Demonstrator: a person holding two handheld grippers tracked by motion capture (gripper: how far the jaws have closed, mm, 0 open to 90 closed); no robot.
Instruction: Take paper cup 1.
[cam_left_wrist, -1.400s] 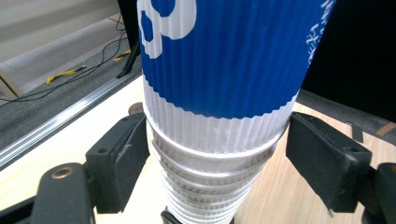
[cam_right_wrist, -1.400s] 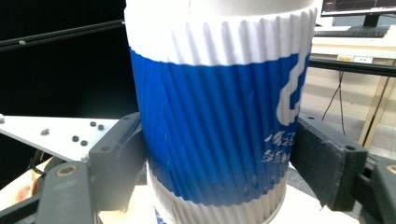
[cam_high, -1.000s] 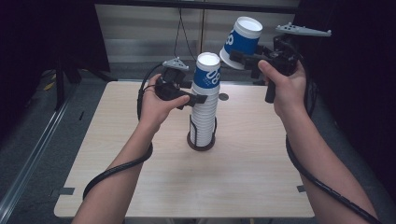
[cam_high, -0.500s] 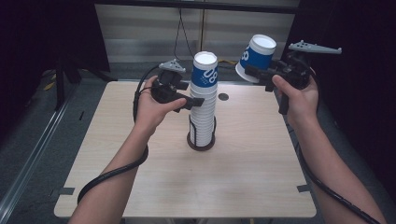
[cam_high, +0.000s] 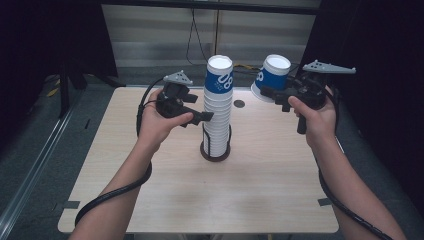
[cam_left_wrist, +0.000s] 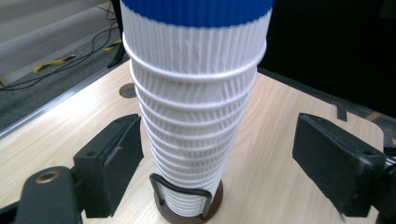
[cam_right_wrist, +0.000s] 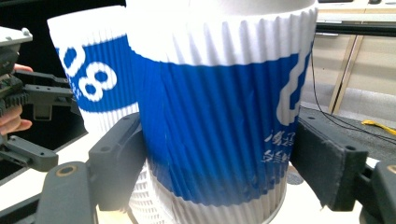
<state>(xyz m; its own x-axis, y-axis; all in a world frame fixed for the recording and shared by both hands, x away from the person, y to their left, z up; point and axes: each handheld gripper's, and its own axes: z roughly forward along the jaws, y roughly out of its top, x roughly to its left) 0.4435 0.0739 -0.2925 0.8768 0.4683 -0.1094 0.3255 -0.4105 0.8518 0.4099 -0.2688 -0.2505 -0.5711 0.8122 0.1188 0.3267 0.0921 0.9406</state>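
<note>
Stack of blue-and-white paper cups (cam_high: 217, 107) standing mid-frame in a wire holder (cam_high: 215, 149) on the table (cam_high: 150, 200). Left gripper (cam_high: 206, 117) just opened, jaws either side of the stack, not touching. Right gripper (cam_high: 266, 92) clamped on a single cup (cam_high: 271, 76), upper right, tilted.

left gripper (cam_high: 202, 118): black body w/ chunky handle; grey three-cornered plate on top; black jaws, flat rectangular pads; brass-coloured pivot screw by one jaw in the left gripper view
right gripper (cam_high: 267, 93): same build; black body, grey three-cornered plate w/ small holes; thick dark pads, worn edges; brass-coloured screw at a jaw base in the right gripper view
cables: thick black, one per gripper; left one loops round wrist, trails along forearm; right one runs along forearm
arms: bare forearms, no sleeves or gloves seen
</note>
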